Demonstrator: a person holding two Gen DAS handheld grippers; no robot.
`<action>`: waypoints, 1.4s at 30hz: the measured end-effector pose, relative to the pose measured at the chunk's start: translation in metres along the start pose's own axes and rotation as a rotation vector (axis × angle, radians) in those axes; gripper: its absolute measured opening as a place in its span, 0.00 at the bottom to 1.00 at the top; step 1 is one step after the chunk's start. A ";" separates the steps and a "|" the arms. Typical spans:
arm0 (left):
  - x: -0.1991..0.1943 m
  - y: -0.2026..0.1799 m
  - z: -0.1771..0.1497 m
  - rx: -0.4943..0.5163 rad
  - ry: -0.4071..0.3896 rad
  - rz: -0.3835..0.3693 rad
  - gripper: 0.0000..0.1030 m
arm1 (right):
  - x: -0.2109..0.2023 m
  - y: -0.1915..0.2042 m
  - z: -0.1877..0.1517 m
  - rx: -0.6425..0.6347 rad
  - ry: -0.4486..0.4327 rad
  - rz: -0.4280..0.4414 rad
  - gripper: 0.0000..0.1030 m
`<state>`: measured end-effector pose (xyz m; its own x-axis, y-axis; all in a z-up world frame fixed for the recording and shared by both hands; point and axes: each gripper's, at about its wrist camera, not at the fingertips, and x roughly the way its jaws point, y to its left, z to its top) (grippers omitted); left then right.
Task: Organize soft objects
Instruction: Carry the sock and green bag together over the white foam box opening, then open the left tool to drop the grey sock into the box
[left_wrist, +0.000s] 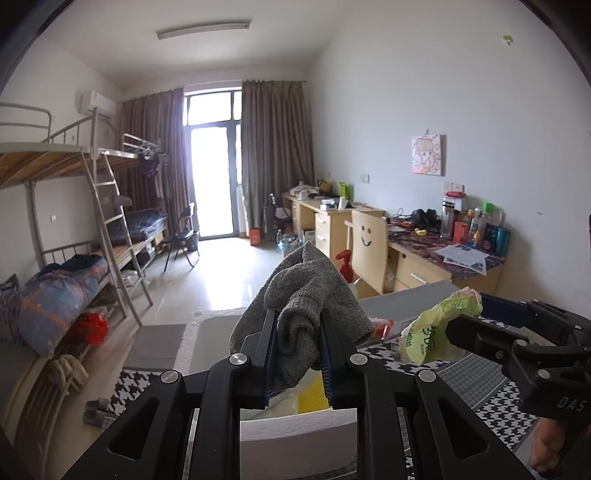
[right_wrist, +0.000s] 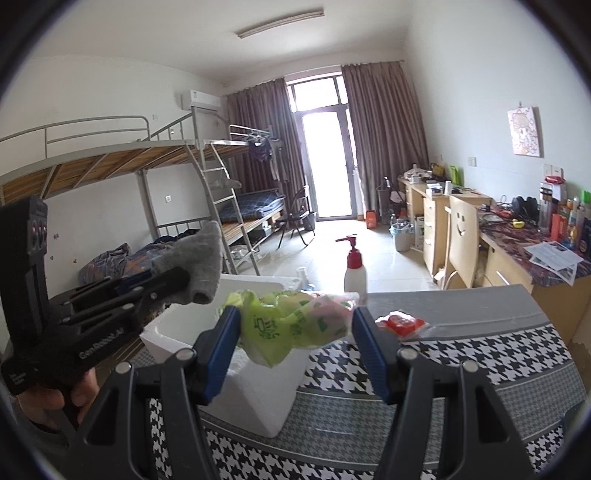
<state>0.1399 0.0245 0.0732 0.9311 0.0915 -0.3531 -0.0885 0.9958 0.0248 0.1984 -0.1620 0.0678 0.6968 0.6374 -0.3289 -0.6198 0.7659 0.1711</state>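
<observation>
Grippers both loaded. Our left gripper (left_wrist: 297, 349) has its jaws clamped on a crumpled grey cloth (left_wrist: 306, 295); the cloth bulges up and out toward 12 o'clock of the fingers in the left wrist view. Same cloth shows in the right wrist view at 9 o'clock, pinched at the tip of the left gripper (right_wrist: 173, 284), held in the air over the white foam box (right_wrist: 255, 391).

Our right gripper (right_wrist: 295, 332) holds a scrunched light-green plastic bag (right_wrist: 291, 325) between its blue pads (right_wrist: 221, 347). Jaws stand fairly wide, and the bag spans the gap and touches both pads. Bag hangs above the foam box's near right corner. In the left wrist view the bag (left_wrist: 439, 325) sits at 3 o'clock, gripped by the right gripper (left_wrist: 454, 338).

We see something yellow (left_wrist: 314, 398) inside the box, below the cloth; can't tell what.

On the houndstooth cloth (right_wrist: 480, 350) covering the table: a red packet (right_wrist: 400, 323) at 2 o'clock of the bag, lying flat, apart from the box. A white pump bottle with red top (right_wrist: 354, 267) stands upright at 12 o'clock, just behind the box's far edge.
</observation>
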 end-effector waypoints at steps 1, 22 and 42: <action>0.001 0.001 -0.001 -0.002 0.002 0.006 0.21 | 0.002 0.002 0.001 -0.003 0.000 0.006 0.65; 0.027 0.026 -0.009 -0.021 0.057 0.061 0.22 | 0.032 0.016 0.004 -0.031 0.037 0.012 0.65; 0.009 0.052 -0.016 -0.077 0.024 0.127 0.98 | 0.045 0.025 0.007 -0.033 0.071 -0.018 0.65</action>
<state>0.1381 0.0770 0.0560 0.9021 0.2156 -0.3739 -0.2329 0.9725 -0.0011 0.2166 -0.1136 0.0638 0.6812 0.6150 -0.3972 -0.6199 0.7732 0.1341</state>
